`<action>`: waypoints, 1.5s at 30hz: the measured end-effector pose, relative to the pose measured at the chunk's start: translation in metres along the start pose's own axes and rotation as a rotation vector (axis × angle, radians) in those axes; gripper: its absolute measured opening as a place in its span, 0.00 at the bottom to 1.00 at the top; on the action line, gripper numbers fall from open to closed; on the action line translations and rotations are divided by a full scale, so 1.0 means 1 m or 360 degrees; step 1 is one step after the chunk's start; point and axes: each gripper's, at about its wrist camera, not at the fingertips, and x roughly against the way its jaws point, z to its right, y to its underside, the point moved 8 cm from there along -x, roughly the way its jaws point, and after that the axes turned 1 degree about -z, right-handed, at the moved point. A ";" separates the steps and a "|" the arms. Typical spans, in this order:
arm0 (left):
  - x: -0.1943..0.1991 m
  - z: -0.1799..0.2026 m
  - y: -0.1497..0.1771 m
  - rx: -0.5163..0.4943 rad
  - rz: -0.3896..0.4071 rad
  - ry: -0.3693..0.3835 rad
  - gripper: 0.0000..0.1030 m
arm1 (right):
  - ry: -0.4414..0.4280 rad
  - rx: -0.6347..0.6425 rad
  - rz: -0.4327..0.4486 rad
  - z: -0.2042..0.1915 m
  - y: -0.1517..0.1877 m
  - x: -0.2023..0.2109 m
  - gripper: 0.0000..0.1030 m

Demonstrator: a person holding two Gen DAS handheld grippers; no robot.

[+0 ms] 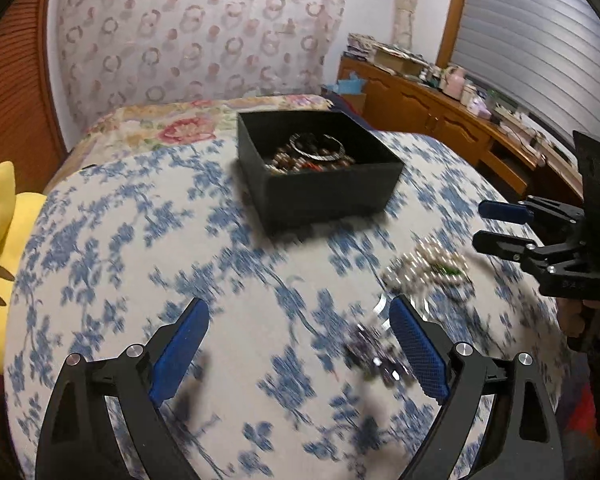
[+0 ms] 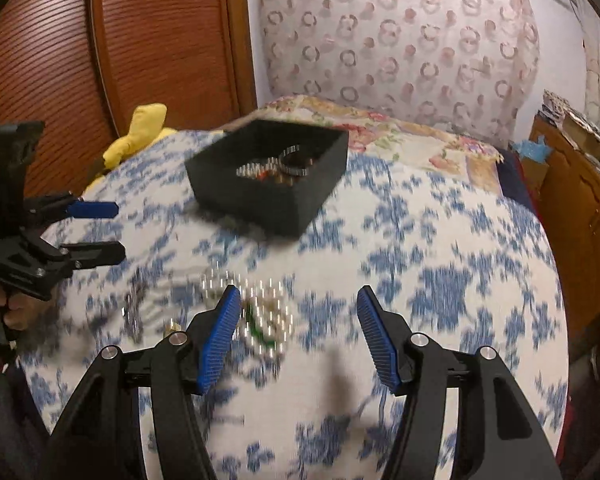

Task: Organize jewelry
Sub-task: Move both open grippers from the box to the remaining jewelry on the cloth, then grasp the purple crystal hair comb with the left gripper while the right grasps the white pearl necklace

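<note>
Hovering over the blue-flowered bedspread (image 1: pixel 240 320), the left gripper (image 1: pixel 300 340) has its jaws spread wide and empty; a dark blurred bracelet (image 1: pixel 376 356) lies just inside its right finger. The right gripper (image 2: pixel 296 336) is likewise spread and empty, the pearl strand (image 2: pixel 266 312) beside its left finger. A black box (image 1: pixel 324 184) of jewelry sits upper centre.

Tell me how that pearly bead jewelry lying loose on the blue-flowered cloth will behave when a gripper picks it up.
The pearly bead jewelry lies in a loose heap, so it is probably floppy and would drape and dangle from the pads. Its small, shiny, round beads may slip between the fingers. On the soft blue-flowered cloth a push would likely drag or spread it, not roll it.
</note>
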 end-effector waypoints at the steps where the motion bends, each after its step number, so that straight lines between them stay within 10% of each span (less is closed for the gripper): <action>1: 0.000 0.005 0.003 -0.0015 -0.0012 0.0010 0.86 | -0.0003 -0.0015 -0.0009 0.001 0.004 0.000 0.61; 20: -0.023 0.058 0.017 -0.0230 -0.0158 0.0117 0.85 | -0.0017 -0.0061 -0.0060 -0.001 0.026 -0.001 0.61; 26: -0.028 0.061 0.020 -0.0255 -0.0185 0.0116 0.58 | -0.0023 -0.0071 -0.0068 -0.001 0.028 -0.004 0.61; 40: -0.012 0.044 0.019 -0.0210 -0.0106 0.0103 0.57 | -0.0071 -0.0022 -0.0088 -0.016 0.025 -0.011 0.61; 45: -0.008 0.028 0.015 -0.0173 -0.0079 0.0069 0.57 | -0.0092 0.0027 -0.0086 -0.021 0.011 -0.020 0.46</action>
